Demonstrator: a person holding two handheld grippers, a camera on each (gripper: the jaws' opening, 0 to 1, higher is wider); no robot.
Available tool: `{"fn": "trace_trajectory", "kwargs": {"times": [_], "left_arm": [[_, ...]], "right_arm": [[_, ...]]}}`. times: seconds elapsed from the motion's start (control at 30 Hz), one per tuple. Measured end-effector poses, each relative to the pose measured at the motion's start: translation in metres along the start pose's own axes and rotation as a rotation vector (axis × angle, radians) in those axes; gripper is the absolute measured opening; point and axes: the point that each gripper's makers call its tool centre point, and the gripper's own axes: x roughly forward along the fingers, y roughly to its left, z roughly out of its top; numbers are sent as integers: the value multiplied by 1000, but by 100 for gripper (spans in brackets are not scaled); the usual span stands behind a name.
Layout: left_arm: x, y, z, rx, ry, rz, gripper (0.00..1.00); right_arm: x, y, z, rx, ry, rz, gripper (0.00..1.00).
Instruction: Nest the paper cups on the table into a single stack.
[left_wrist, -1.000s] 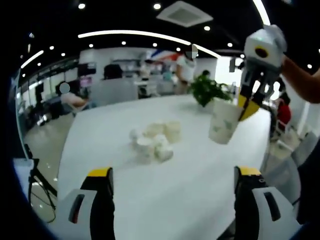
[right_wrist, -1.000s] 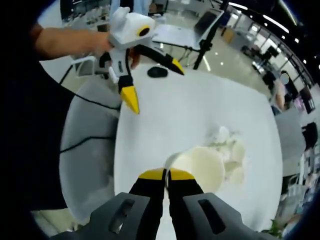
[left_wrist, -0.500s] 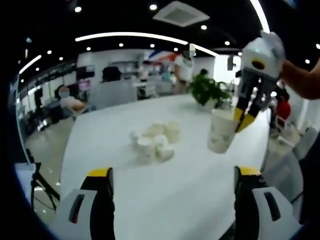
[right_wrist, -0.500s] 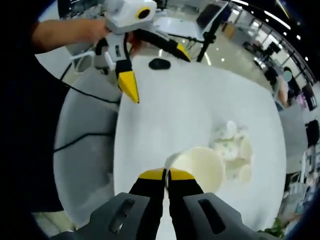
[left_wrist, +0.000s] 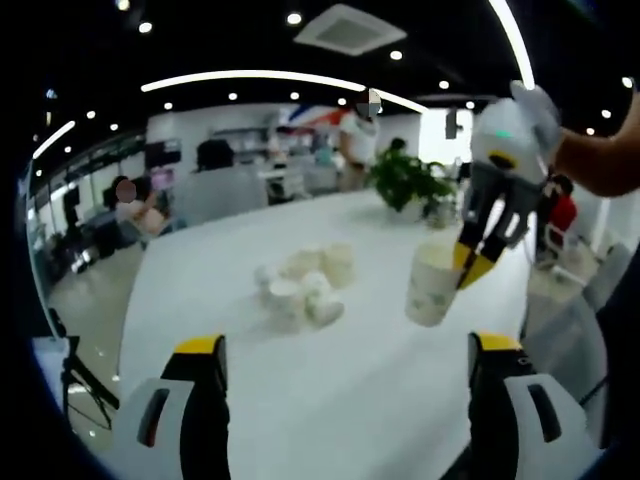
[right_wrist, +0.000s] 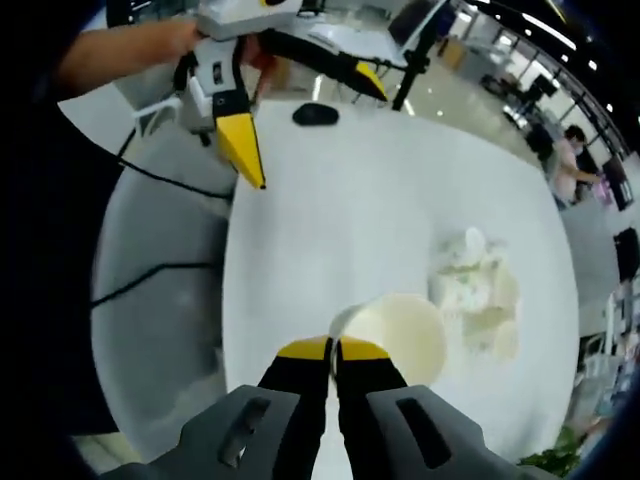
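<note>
Pinching a white paper cup (right_wrist: 395, 335) by its rim, right gripper (right_wrist: 333, 349) jaws; left gripper (left_wrist: 345, 345) jaws spread.

White paper cups (left_wrist: 300, 285) on white table (left_wrist: 330, 380); yellow-tipped black fingers (right_wrist: 305, 352)

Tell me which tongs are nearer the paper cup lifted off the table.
Right. The right tongs are shut on the paper cup's rim, holding it above the table. The left tongs hang open off to the side, apart from it.
</note>
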Motion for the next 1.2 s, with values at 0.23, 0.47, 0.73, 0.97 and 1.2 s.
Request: {"fn": "trace_trajectory", "kwargs": {"times": [0.23,0.47,0.73,0.97,1.2], "left_arm": [[0,1,2,6,-11,6,98],[0,2,2,-8,-11,12,98],[-3,5,0,-22,-12,27,98],[-5,7,-2,-26,-10,37,98],[-6,5,-2,-24,-9,36,98]], "right_arm": [[15,6,-8,4,20,-2,0],[28,11,-13,14,22,-3,0],[44,18,-14,10,23,-8,0],[57,25,-17,-2,32,-24,0],[65,27,-19,-3,39,-30,0]]}}
